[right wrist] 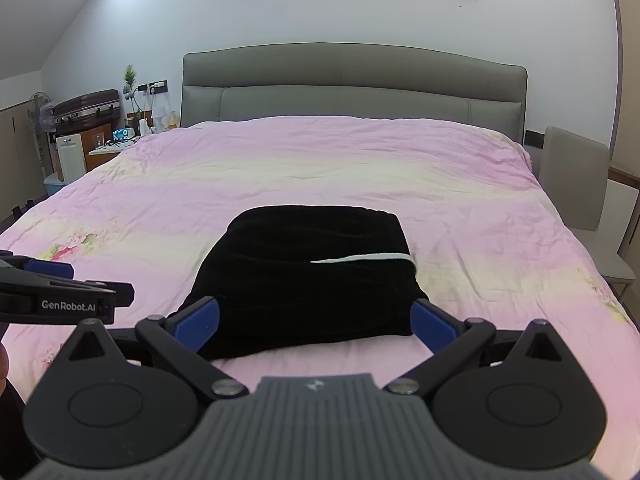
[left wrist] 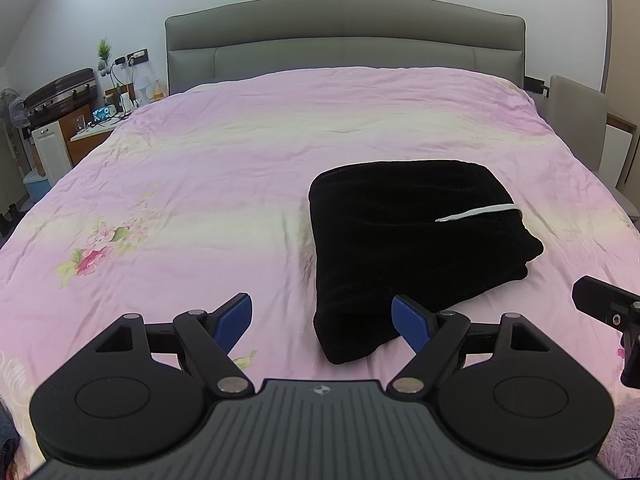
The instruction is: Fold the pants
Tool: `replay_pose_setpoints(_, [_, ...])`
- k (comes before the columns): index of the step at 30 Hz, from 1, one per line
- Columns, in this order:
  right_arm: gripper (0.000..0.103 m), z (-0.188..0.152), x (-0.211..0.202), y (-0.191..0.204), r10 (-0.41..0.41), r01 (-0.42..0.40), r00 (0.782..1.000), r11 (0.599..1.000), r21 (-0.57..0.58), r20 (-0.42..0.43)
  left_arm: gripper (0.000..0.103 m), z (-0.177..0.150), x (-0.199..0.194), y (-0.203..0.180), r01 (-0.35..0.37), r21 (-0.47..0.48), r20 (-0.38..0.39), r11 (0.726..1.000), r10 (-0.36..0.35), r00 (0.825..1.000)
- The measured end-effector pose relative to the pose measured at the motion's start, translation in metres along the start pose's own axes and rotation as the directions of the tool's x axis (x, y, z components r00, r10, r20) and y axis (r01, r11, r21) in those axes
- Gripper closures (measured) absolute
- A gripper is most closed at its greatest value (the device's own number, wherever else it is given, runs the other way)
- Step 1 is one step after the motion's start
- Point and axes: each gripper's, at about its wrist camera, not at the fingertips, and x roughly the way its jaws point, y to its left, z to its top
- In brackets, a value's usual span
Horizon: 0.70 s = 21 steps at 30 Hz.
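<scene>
- Blue-padded black fingers of the left gripper stand spread wide with nothing between them, just above the pink floral bed cover; its right pad sits in front of the near left corner of the pants.
- Fingers of the right gripper are likewise spread wide and empty, with the near edge of the pants showing across the gap between the two blue pads.
- Black, soft, velvety pants lie folded into a compact, thick rectangle on the cover, near the foot of the bed and somewhat toward its right side.
- Layers stack unevenly at the bundle's right edge, where a bulge of fabric sticks out in the left wrist view.
- Thin white stripe runs across the top layer toward that right edge.
- Rounded folds form the left and far edges.
- Beyond the pants, the wrinkled cover stretches bare up to a grey padded headboard.
</scene>
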Motion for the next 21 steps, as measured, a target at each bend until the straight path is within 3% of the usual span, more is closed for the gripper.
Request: replay_pose_setpoints(21, [0.005,-0.0003,-0.0007,0.0001,0.004,-0.004,1.0,1.0,-0.008,-0.004,0.01,0.0023,-0.0023,0.0013,-0.009,0.013,0.002,1.0,0.009,1.0])
